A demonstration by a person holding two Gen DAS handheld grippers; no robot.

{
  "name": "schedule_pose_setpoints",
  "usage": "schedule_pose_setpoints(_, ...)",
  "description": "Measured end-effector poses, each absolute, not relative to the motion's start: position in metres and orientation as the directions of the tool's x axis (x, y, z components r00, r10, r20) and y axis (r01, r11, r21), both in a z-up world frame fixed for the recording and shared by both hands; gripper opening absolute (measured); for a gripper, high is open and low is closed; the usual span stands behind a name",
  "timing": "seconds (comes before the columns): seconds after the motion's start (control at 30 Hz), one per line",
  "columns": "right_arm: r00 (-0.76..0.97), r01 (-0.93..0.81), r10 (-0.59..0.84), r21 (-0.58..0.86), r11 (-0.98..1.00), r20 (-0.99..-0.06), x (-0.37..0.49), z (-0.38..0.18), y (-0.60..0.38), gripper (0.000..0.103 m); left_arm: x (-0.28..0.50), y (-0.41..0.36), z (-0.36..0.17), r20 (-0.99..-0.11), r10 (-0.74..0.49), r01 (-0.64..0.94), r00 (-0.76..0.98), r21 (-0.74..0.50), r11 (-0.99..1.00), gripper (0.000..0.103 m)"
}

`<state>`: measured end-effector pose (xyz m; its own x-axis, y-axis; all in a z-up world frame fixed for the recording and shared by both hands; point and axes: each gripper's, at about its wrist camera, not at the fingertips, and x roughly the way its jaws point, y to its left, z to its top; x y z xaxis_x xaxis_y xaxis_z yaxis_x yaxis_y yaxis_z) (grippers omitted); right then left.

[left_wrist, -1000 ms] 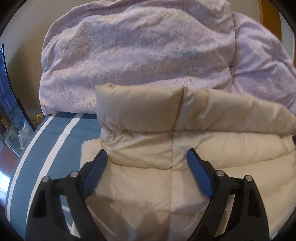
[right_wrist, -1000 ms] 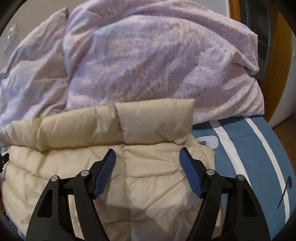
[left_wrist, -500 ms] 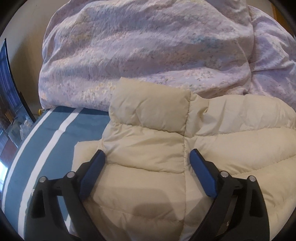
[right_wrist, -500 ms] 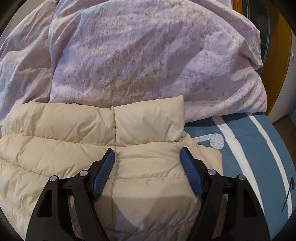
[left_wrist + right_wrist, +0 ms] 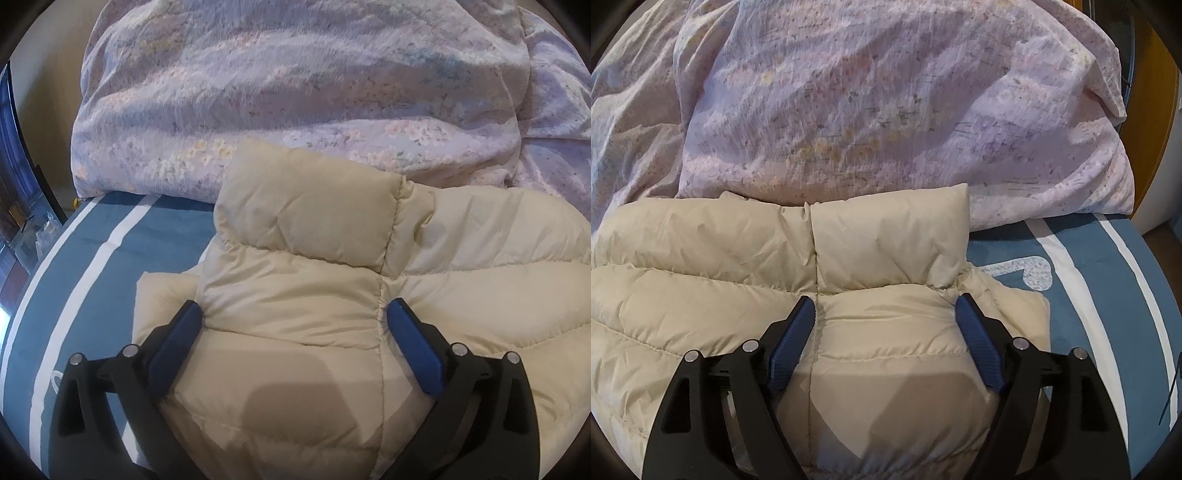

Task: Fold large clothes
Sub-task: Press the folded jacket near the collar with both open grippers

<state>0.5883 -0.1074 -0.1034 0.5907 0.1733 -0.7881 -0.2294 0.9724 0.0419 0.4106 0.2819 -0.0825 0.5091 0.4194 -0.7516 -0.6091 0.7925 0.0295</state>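
A cream quilted puffer jacket (image 5: 303, 229) lies folded on the bed, its top layer resting on the layer beneath. My left gripper (image 5: 293, 310) hovers over the jacket's left end. Its jaws are opening wide, with a padded panel bulging between the blue pads (image 5: 177, 343), which do not clamp it. In the right wrist view the same jacket (image 5: 879, 236) fills the lower left. My right gripper (image 5: 884, 301) stands over its right end with its jaws opening. A quilted panel lies between them and is not pinched.
A bulky lilac floral duvet (image 5: 295, 92) (image 5: 886, 103) is piled right behind the jacket. The blue sheet with white stripes (image 5: 81, 258) (image 5: 1108, 295) shows on either side. Dark furniture (image 5: 14, 166) stands past the left bed edge, a wooden door frame (image 5: 1156, 129) at the right.
The jacket's lifted top edge has come down flat onto the lower layer. Both grippers sank toward it and their jaws spread wider.
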Motion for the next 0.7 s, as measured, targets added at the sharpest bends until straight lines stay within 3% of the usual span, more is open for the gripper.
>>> schedule_pose_setpoints(0.7, 0.553, -0.227, 0.150, 0.024, 0.974, -0.820, 0.599, -0.125, -0.096, 0.088, 0.421, 0.287, -0.092, -0.782, 0.414, -0.625, 0.465, 0.042, 0.780, 0.101)
